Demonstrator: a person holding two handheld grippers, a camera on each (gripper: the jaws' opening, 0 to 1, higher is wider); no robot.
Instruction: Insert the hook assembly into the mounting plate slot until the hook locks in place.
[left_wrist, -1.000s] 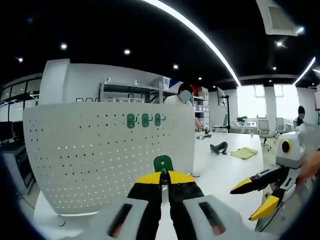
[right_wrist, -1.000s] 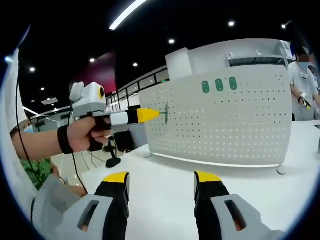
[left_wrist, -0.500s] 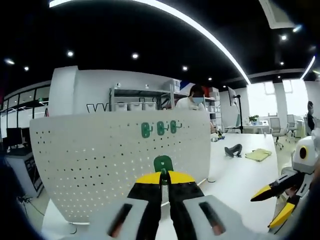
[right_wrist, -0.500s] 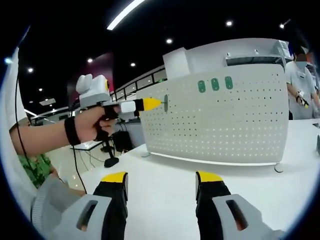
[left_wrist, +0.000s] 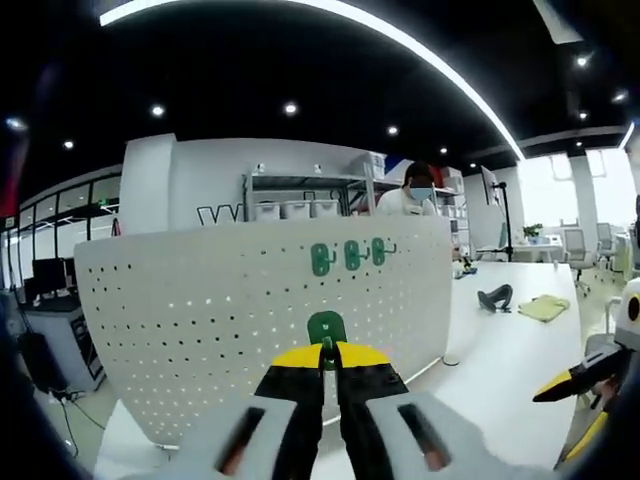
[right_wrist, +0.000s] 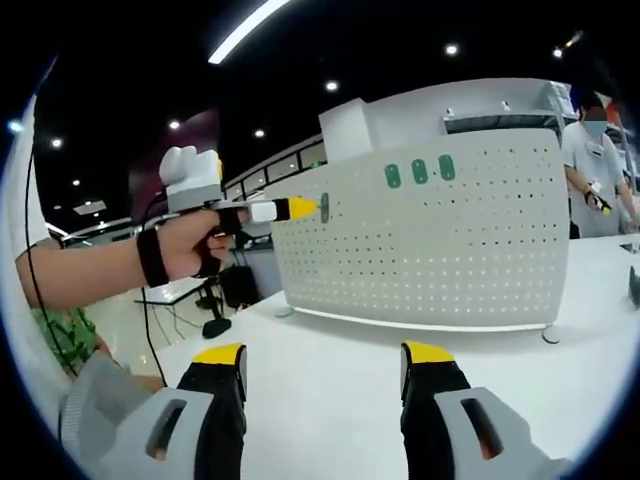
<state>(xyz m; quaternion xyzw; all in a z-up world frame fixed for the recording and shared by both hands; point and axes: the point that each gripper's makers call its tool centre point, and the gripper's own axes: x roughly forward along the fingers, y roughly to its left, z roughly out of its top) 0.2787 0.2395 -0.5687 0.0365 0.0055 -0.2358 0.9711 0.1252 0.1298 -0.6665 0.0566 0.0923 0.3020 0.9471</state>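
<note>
**Hook carried toward the pegboard, not yet seated**

The left gripper (left_wrist: 328, 356) was clamped on a green hook assembly (left_wrist: 326, 327), its jaws pinched together around the hook's lower part. In the right gripper view that hook (right_wrist: 324, 207) sat near the upper left corner of the white perforated mounting plate (right_wrist: 470, 250), though contact could not be judged. Three green hooks (left_wrist: 349, 256) already hung near the plate's top edge. The right gripper (right_wrist: 326, 362) hung over the white table (right_wrist: 330, 350), jaws wide apart and holding nothing. The step in hand looked like the approach; next, the hook's back would need lining up with a slot and pressing in until it locked.
</note>
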